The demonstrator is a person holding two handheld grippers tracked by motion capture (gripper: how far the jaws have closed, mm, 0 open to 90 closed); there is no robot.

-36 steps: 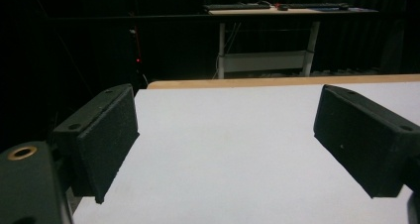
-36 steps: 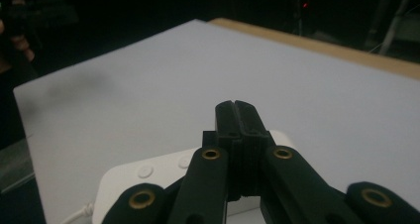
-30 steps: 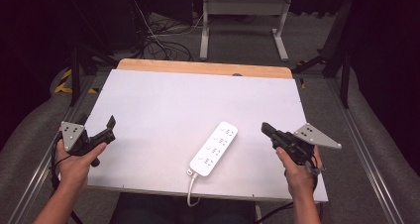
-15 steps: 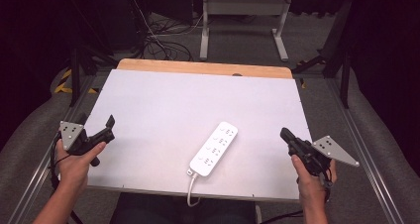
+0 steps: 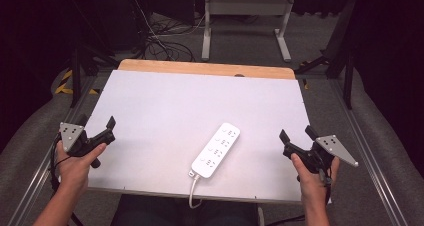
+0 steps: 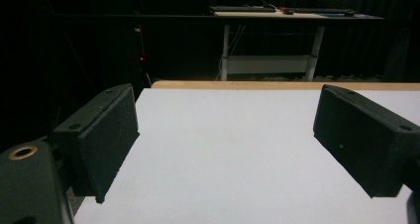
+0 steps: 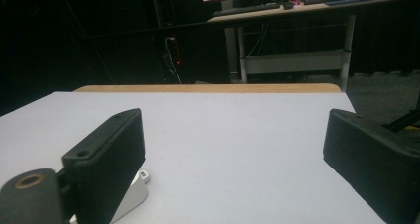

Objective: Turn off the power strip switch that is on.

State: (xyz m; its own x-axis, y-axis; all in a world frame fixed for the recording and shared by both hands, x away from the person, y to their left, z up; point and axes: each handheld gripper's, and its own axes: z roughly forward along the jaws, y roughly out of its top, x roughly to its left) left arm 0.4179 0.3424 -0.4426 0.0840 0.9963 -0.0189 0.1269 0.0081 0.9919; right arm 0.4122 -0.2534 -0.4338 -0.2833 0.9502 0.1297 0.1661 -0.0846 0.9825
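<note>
A white power strip lies diagonally on the white table top, near the front edge. Its cable hangs over that edge. My left gripper hovers at the table's left front corner, open, with nothing between its jaws. Over at the right front edge my right gripper is also open and empty, a hand's width right of the strip. In the right gripper view an end of the power strip peeks out behind the left jaw.
A wooden strip borders the table's far edge. Beyond it a white desk frame and loose cables lie on the dark floor. Grey padded rails run along both sides of the table.
My right gripper has moved right, away from the power strip to the table's right edge, and its jaws now stand apart. The left gripper has stayed put.
</note>
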